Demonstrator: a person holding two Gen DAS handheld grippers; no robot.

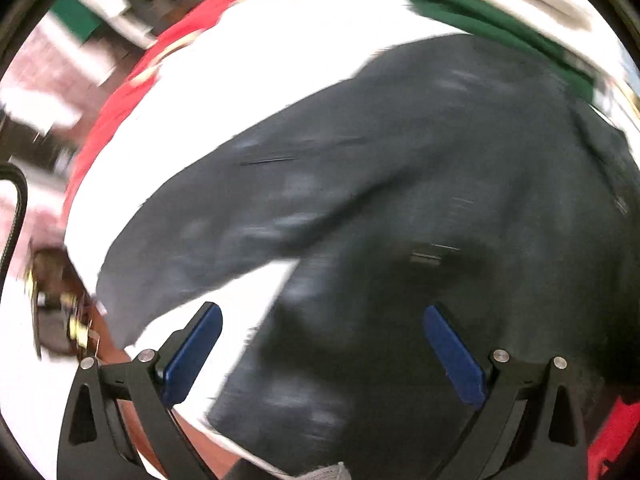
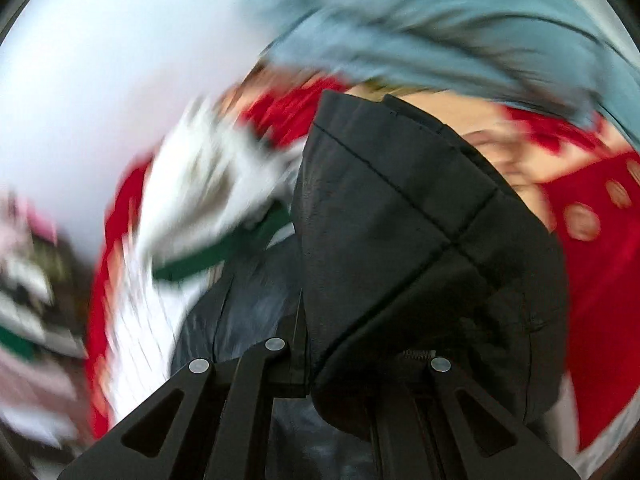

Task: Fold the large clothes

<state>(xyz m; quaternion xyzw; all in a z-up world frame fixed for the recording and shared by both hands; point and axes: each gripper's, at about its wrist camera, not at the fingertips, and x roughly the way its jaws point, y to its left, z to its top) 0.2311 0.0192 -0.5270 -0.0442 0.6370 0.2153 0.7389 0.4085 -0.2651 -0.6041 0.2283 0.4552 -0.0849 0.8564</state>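
In your left wrist view, your left hand-held gripper [image 1: 322,354] stands wide, its two blue pads [image 1: 194,354] well apart and gripping nothing. Beyond and between them lies the dark garment [image 1: 400,184], a large blackish-grey piece spread over a white cloth [image 1: 256,60] that covers the table. A long sleeve or leg of the garment runs out to the near left, with a wedge of the white cloth showing between it and the main body. The right pad sits over the dark fabric; the left pad sits over the white cloth just beside the garment's edge. A red border [image 1: 132,92] runs along the far left edge of the white cloth, and a green band [image 1: 492,20] lies at the far right beyond the garment. The whole picture is smeared by motion, so finer detail is lost. In your right wrist view, your right hand-held gripper [image 2: 316,368] is closed narrow on a thick fold of the dark garment [image 2: 420,220], which bunches up over the right finger and hides most of it; stitched seams cross on the fold. More of the dark fabric hangs below on the left. Far behind it lie a grey-blue cloth [image 2: 420,20] and a red patterned fabric [image 2: 600,260] at the right, both blurred.
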